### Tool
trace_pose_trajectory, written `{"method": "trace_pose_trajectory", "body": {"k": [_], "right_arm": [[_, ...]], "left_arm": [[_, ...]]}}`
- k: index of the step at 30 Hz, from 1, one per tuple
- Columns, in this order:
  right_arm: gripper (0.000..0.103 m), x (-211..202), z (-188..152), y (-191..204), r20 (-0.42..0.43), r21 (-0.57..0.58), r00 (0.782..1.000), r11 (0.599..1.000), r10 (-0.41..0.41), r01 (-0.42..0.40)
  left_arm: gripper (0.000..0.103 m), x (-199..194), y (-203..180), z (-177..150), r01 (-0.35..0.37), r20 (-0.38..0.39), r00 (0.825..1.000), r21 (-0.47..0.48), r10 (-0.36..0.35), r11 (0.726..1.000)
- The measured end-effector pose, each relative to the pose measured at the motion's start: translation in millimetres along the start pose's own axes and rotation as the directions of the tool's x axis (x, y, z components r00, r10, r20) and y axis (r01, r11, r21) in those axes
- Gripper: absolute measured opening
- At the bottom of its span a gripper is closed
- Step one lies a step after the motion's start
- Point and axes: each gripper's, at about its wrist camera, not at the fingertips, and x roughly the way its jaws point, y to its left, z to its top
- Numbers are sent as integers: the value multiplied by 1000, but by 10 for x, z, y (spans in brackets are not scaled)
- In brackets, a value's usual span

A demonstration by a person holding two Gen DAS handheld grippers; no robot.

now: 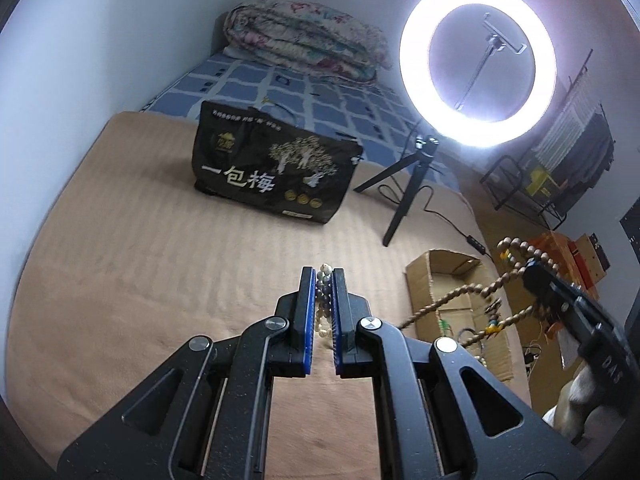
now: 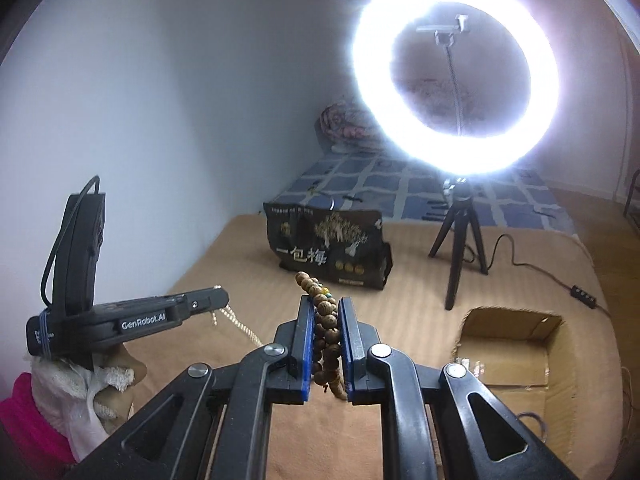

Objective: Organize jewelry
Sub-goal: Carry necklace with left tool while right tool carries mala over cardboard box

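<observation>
My left gripper (image 1: 322,280) is shut on a bracelet of pale and dark beads (image 1: 325,300), held above the tan blanket. My right gripper (image 2: 324,308) is shut on a long strand of brown wooden beads (image 2: 326,332). In the left wrist view the right gripper (image 1: 560,300) is at the right with the brown bead strand (image 1: 452,304) hanging in loops over an open cardboard box (image 1: 448,280) that holds several other jewelry pieces. In the right wrist view the left gripper (image 2: 218,300) is at the left, with pale beads (image 2: 240,324) dangling under it.
A black snack bag (image 1: 272,160) stands on the tan blanket (image 1: 160,260). A lit ring light (image 1: 476,64) on a small tripod (image 1: 408,176) stands right of it, its cable running past the box. A folded quilt (image 1: 308,36) lies far back. The cardboard box (image 2: 516,344) is at the right.
</observation>
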Motion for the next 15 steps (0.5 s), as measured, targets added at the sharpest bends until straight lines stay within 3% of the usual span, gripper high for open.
{"method": "trace_pose_trajectory", "body": {"k": [15], "right_arm": [[10, -913, 473, -487, 142, 23, 988, 998, -59, 57]], "left_arm": [[5, -196, -830, 196, 111, 34, 993, 115, -116, 987]]}}
